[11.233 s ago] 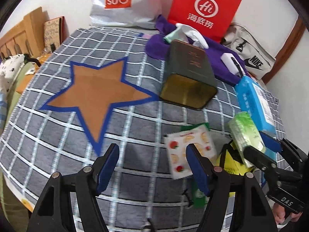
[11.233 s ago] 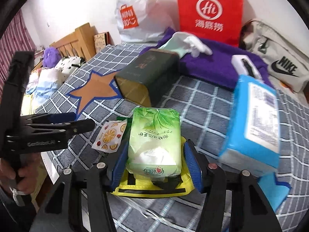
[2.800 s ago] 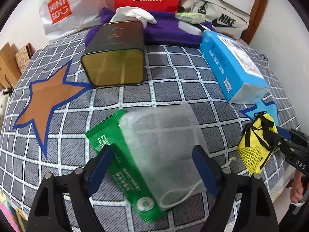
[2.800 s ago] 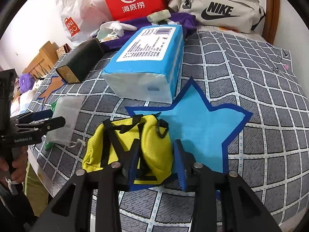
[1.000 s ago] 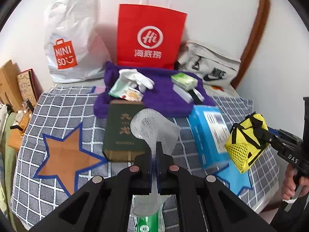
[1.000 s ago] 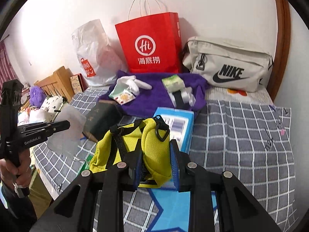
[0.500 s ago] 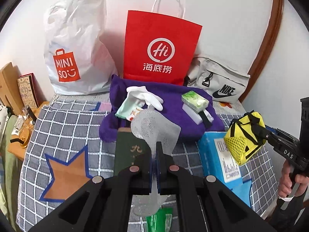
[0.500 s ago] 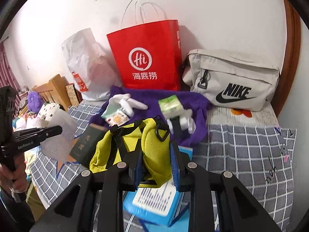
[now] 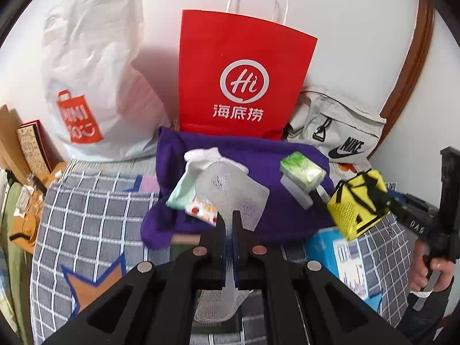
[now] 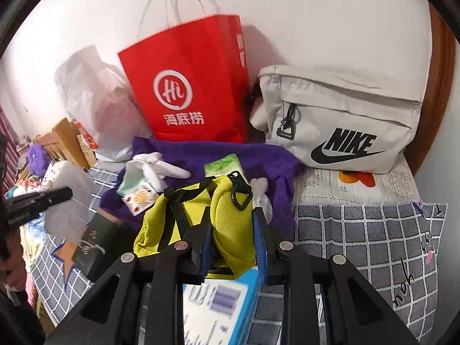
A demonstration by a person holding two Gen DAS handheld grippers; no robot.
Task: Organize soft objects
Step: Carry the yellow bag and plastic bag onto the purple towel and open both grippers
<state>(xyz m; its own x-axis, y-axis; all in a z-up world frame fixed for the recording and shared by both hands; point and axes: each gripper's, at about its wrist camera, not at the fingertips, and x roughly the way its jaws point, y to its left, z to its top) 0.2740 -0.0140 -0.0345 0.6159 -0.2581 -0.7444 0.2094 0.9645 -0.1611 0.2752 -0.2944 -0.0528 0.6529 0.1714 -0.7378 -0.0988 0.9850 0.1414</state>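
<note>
My left gripper (image 9: 229, 215) is shut on a white mesh pouch (image 9: 230, 192) and holds it in the air in front of the purple towel (image 9: 258, 155). My right gripper (image 10: 230, 212) is shut on a yellow mesh bag (image 10: 221, 201), also lifted; the bag shows in the left wrist view (image 9: 356, 201) at right. On the towel lie a white glove with a mint cloth (image 9: 198, 169), a fruit-print packet (image 9: 201, 210), a green tissue pack (image 9: 302, 169) and a white item under it.
A red paper bag (image 9: 244, 77), a white plastic bag (image 9: 92, 80) and a beige Nike bag (image 10: 345, 120) stand against the wall. A blue tissue box (image 9: 339, 253) and a dark green tin (image 10: 95, 241) lie on the checked cloth (image 10: 373, 235).
Both grippers have moved forward toward the purple towel with their loads; the towel and bags look larger and nearer than half a second ago.
</note>
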